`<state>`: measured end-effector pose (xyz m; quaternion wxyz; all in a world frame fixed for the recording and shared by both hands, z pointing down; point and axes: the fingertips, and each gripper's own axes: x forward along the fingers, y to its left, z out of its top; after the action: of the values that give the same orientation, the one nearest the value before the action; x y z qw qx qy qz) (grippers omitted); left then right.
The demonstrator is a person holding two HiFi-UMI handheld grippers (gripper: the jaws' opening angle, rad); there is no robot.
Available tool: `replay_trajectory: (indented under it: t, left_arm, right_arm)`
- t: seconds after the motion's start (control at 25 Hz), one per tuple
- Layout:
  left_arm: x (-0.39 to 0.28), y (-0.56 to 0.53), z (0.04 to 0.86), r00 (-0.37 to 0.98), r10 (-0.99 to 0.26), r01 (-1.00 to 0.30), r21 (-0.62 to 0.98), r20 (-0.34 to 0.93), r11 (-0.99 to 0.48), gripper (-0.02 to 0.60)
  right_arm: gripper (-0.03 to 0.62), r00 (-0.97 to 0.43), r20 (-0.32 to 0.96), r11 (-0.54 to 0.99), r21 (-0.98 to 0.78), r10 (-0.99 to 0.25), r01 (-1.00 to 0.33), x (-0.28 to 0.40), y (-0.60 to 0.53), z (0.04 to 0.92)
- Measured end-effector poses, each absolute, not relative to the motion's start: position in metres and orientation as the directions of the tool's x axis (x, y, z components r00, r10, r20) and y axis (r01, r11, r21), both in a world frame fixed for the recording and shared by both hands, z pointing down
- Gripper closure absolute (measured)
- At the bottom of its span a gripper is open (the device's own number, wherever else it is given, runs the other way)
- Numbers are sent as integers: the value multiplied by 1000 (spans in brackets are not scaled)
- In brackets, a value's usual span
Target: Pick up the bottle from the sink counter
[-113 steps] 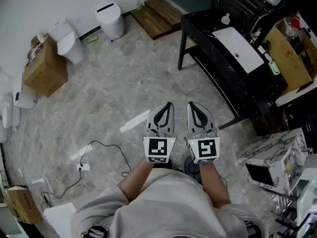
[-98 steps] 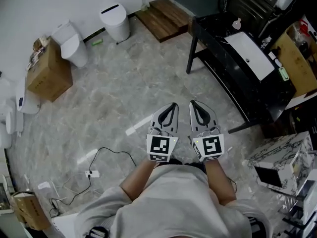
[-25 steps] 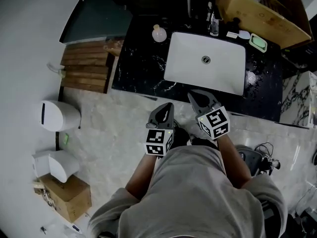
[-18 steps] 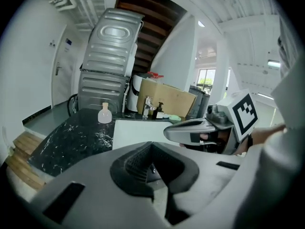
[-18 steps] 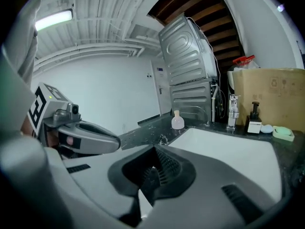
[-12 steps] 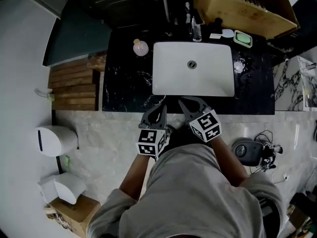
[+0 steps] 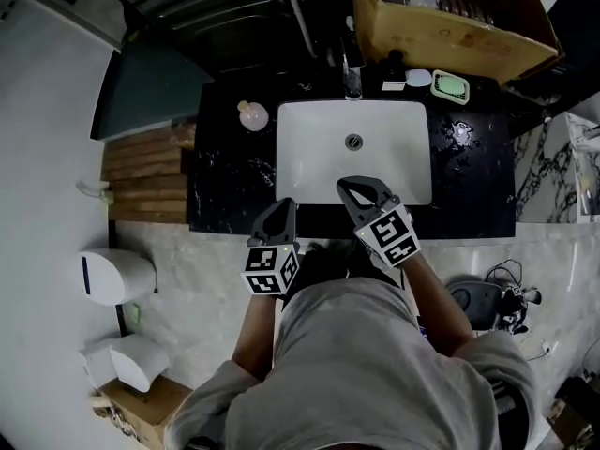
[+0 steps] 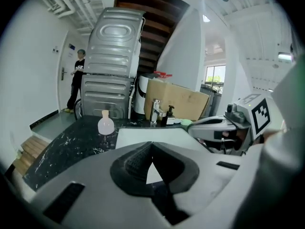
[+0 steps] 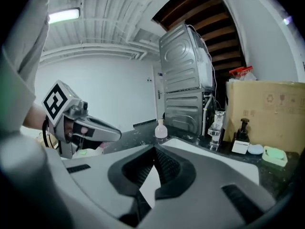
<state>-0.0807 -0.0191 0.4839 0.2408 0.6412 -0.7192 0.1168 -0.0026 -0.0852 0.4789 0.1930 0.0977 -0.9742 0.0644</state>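
The bottle (image 7: 249,115) is small, round-bellied and pale with a short neck. It stands upright on the black marble counter (image 7: 225,181), left of the white sink (image 7: 300,153). In the left gripper view the bottle (image 8: 105,124) is ahead and to the left; in the right gripper view the bottle (image 9: 161,130) stands far off near the middle. My left gripper (image 7: 284,204) is shut and empty at the counter's front edge, well short of the bottle. My right gripper (image 7: 345,186) is shut and empty over the sink's front rim.
A faucet (image 7: 349,71) stands behind the sink, with a dark pump dispenser (image 7: 394,64) and a green soap dish (image 7: 450,87) to its right. A cardboard box (image 7: 450,17) sits behind them. Wooden steps (image 7: 141,172) and a white bin (image 7: 117,275) are on the floor at left.
The person has stepped up to the counter. The right gripper has moved forward over the sink's front rim, and the left one now sits at the counter edge. Both stay shut.
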Motion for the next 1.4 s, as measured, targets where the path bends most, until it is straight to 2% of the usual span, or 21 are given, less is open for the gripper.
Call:
replay_trajectory:
  t: [0.16,0.36,0.64,0.92,1.16,1.4]
  left_arm:
    - [-92,-35,488,-64,-867,-978,141,495,153,568]
    - [-108,-49,503,-11,-855,-986,134,518,94,568]
    - [-159,-82,496,66,-881,-993,119,469,-10,568]
    - [-206,-94,501,122,-889,-992,79,441,-97,568]
    - [-248,-98,525,146,-886,-986,134,439,-96,568]
    - [-261,-108,531,225,-873,-974,99,432,-202,568]
  right_arm:
    - [586,-915,376,966,-148,-144,-213,-13,-85,482]
    - [586,-902,360,939,-151,-238,-308,-35,-95,486]
    - [586,-890,369,925,-158,-269,-345,-93,-113,479]
    - [586,-862,427,929,-115,-274,-352,-140,-109,478]
    - [586,-821,485,916,-93,-300,-389,-164,-111,497]
    - [586,-803,488,882,-127,-342,-453,-176,-116,507]
